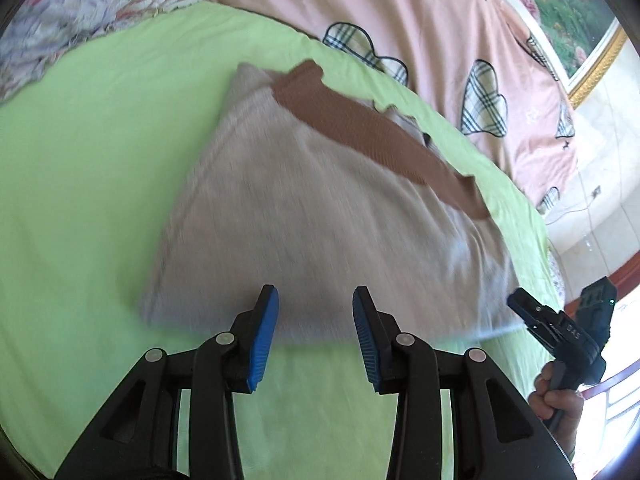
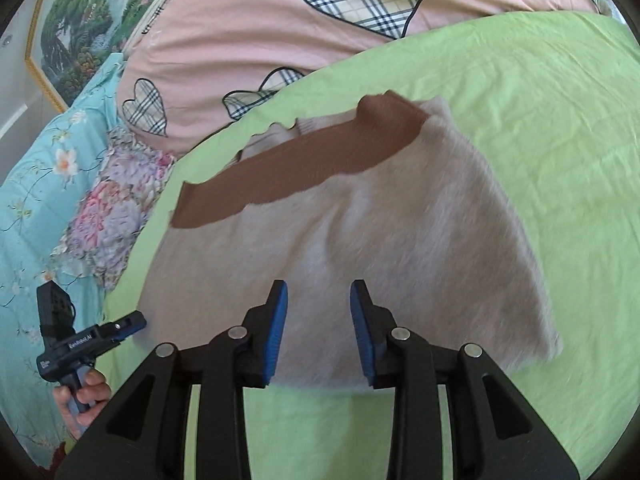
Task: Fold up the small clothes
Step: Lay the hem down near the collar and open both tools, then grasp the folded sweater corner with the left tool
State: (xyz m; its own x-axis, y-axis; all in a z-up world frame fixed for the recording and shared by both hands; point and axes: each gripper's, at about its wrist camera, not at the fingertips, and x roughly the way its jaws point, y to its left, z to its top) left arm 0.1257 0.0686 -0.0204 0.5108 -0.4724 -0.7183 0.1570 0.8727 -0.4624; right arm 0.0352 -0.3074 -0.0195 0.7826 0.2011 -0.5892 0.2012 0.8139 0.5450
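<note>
A small pale grey garment [image 1: 304,224] with a brown ribbed band [image 1: 360,124] lies folded on a light green sheet [image 1: 80,152]. It also shows in the right wrist view [image 2: 400,248], with the brown band [image 2: 304,164] at its far side. My left gripper [image 1: 316,312] is open and empty, just above the garment's near edge. My right gripper [image 2: 319,304] is open and empty over the near edge too. The right gripper also shows in the left wrist view [image 1: 520,306], at the garment's right corner. The left gripper shows in the right wrist view [image 2: 136,326], at its left corner.
A pink quilt with plaid hearts [image 1: 460,52] lies bunched behind the green sheet, also in the right wrist view [image 2: 320,20]. Floral bedding [image 1: 80,12] lies at the far left, and a turquoise floral cover [image 2: 36,184] beside the bed. A framed picture [image 2: 76,32] hangs on the wall.
</note>
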